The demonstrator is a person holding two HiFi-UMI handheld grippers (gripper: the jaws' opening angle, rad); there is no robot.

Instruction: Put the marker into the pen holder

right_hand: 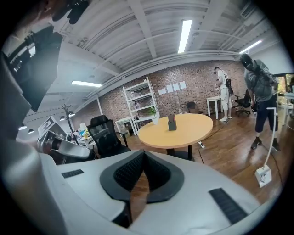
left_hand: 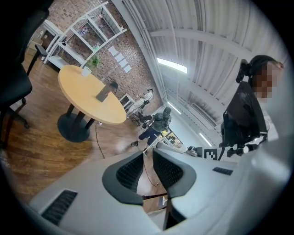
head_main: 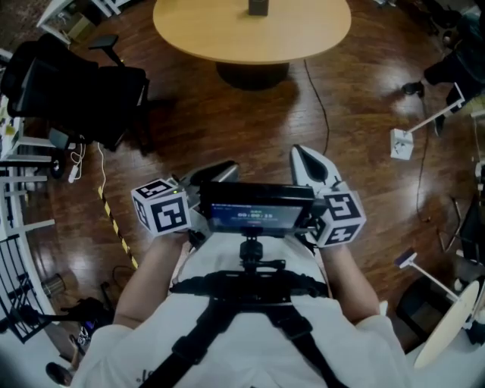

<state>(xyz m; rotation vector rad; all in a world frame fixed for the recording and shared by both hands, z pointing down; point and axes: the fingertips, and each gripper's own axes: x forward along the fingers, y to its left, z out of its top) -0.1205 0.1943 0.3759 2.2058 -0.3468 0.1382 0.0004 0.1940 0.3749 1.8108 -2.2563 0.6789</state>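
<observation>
No marker shows in any view. The dark pen holder (head_main: 258, 7) stands on the round wooden table (head_main: 227, 30) at the far side of the room; it is also visible as a small dark box (right_hand: 172, 123) in the right gripper view and the pen holder (left_hand: 103, 92) in the left gripper view. Both grippers are held close to the person's chest, well away from the table. My left gripper (head_main: 220, 168) (left_hand: 147, 158) has its jaws a narrow gap apart with nothing between them. My right gripper (head_main: 303, 155) (right_hand: 144, 155) is shut, pads touching at the tips, empty.
A black office chair (head_main: 76, 91) stands at the left on the dark wooden floor. A cable (head_main: 322, 106) trails from the table base, and a white socket box (head_main: 401, 144) lies at the right. A standing person (right_hand: 259, 87) is far right in the right gripper view.
</observation>
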